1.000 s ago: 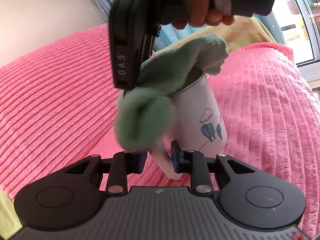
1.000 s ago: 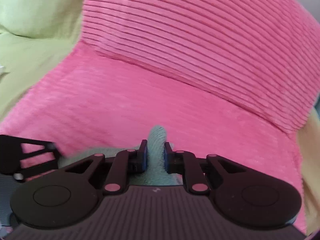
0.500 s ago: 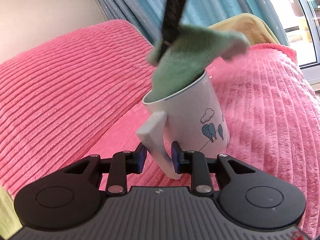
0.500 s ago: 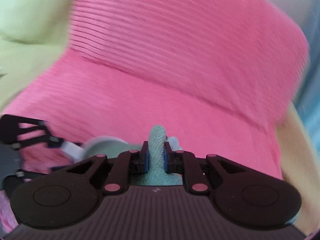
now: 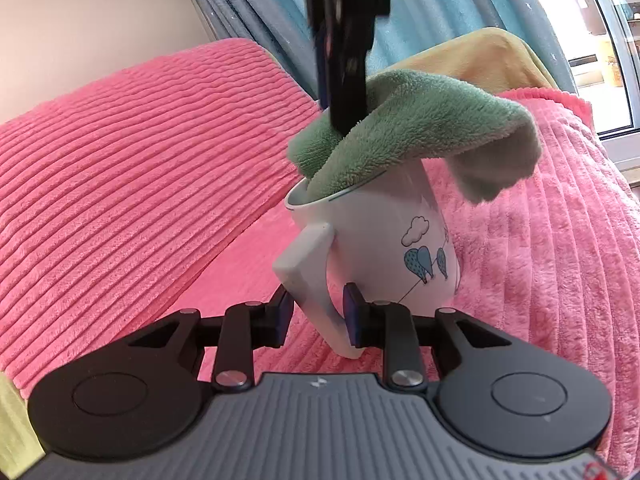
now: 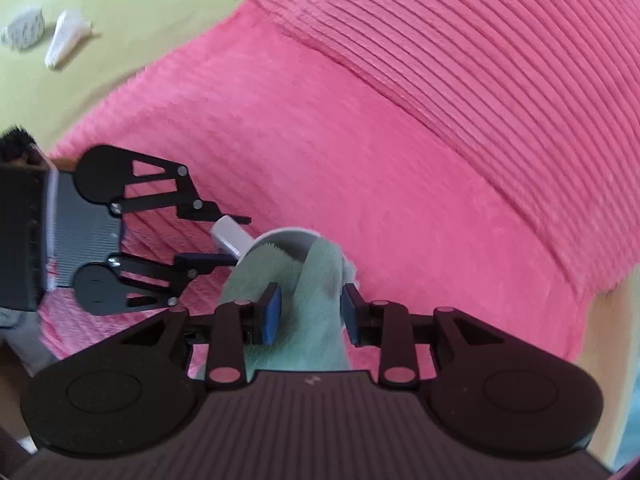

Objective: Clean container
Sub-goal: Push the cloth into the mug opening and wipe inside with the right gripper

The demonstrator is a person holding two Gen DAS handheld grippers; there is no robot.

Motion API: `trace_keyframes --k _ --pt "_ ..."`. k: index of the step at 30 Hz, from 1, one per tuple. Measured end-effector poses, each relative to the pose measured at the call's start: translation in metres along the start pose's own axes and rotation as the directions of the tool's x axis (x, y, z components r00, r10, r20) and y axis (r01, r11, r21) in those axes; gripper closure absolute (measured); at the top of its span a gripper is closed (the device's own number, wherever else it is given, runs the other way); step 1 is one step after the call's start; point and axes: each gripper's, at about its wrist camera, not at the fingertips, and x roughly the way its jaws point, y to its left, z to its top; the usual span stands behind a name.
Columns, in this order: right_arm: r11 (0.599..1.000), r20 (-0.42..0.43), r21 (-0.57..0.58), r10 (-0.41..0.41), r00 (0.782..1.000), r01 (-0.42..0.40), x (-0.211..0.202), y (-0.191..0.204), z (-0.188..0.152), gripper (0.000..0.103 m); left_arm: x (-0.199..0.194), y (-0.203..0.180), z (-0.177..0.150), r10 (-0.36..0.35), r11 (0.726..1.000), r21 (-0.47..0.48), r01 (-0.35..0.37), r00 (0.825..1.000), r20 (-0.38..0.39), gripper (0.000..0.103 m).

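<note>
— Left gripper [image 5: 316, 314]: where's it sitting?

— Clamped on the mug [image 5: 384, 240] handle, near end; the mug stands on the pink cover [image 5: 140, 168], tilted slightly.

— And the right gripper [image 6: 308, 312]?

— Above the mug, pointing straight down its long axis. Jaws look parted around the cloth [image 6: 312, 304] (loose or pinched, I can't tell). Cloth is stuffed into the mouth, one end draped over the far-right rim.

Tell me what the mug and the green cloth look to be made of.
Mug: looks like glazed ceramic, white and smooth with a soft sheen, a thin blue rim line and printed balloons. Green cloth: seems a plush microfibre or terry, with a fuzzy pile that drapes limply over the rim.
</note>
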Motion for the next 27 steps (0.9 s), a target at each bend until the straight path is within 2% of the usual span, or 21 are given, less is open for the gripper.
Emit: trace_keyframes --k 5,6,7,8,10,12,14,16,18,21,27 --pt "0.989 -0.002 0.141 0.043 0.999 -0.043 0.003 -0.009 -0.027 0.078 -0.010 0.006 -0.005 -0.015 1.000 0.016 0.015 1.000 0.010 0.071" --pt "0.986 0.012 0.160 0.049 0.999 -0.050 0.007 -0.010 -0.031 0.090 -0.010 0.006 -0.005 -0.012 1.000 0.019 0.012 1.000 0.010 0.071" --pt "0.982 0.034 0.178 0.051 0.998 -0.056 0.010 -0.011 -0.034 0.095 -0.010 0.005 -0.005 -0.010 1.000 0.020 0.010 1.000 0.011 0.071" --pt "0.985 0.042 0.165 0.038 0.998 -0.045 0.013 -0.011 -0.032 0.095 -0.009 0.005 -0.005 -0.009 1.000 0.020 0.008 1.000 0.011 0.071" --pt "0.995 0.032 0.099 0.008 0.999 -0.012 0.020 -0.009 -0.024 0.095 -0.009 0.004 -0.006 -0.007 1.000 0.022 0.006 1.000 0.013 0.071" --pt "1.000 -0.013 -0.005 -0.004 1.000 0.004 0.033 -0.004 -0.013 0.095 -0.008 0.004 -0.006 -0.005 1.000 0.025 0.005 1.000 0.015 0.071" --pt "0.990 -0.067 -0.138 -0.019 0.998 0.010 0.047 0.002 -0.003 0.095 -0.007 0.004 -0.006 -0.004 1.000 0.028 0.004 1.000 0.017 0.072" --pt "0.975 -0.131 -0.223 -0.010 0.991 -0.019 0.062 0.003 0.006 0.095 -0.007 0.004 -0.006 -0.004 0.999 0.032 0.003 1.000 0.019 0.071" --pt "0.965 -0.201 -0.253 0.022 0.979 -0.073 0.077 -0.001 0.014 0.095 -0.007 0.004 -0.006 -0.004 0.999 0.037 0.003 1.000 0.021 0.071" --pt "0.959 -0.309 -0.235 0.079 0.948 -0.156 0.097 -0.010 0.025 0.095 -0.006 0.003 -0.007 -0.005 0.999 0.041 0.004 1.000 0.023 0.071" --pt "0.967 -0.459 -0.100 0.163 0.873 -0.234 0.128 -0.024 0.036 0.095 -0.005 0.000 -0.006 -0.007 0.999 0.052 0.006 1.000 0.022 0.070"
